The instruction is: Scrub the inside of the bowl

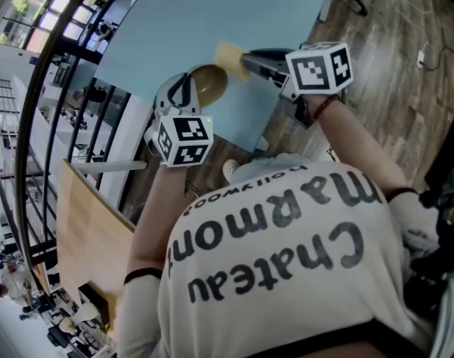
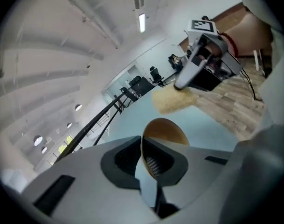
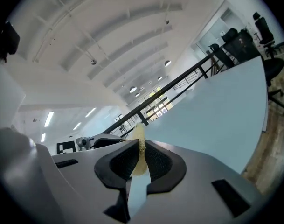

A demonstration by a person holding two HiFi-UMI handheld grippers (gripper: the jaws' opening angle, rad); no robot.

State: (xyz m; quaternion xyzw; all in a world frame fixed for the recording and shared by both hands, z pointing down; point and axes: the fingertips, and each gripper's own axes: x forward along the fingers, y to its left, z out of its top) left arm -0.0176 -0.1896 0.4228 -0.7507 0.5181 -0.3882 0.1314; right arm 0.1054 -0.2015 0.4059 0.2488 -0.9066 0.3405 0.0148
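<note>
Over the bench's [image 1: 212,13] near edge, the left gripper [image 2: 146,157] clenches its fingers on the bowl's [image 1: 210,83] rim. The right gripper's [image 3: 140,146] fingers grasp a yellow sponge [image 1: 230,54] just beside it. Scrubbing looks ready to begin, and the sponge must next enter the bowl's hollow.

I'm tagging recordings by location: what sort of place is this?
Probably an open-plan office on an upper floor: office chairs, a large pale blue table, and a black railing that seems to overlook a lower level.
</note>
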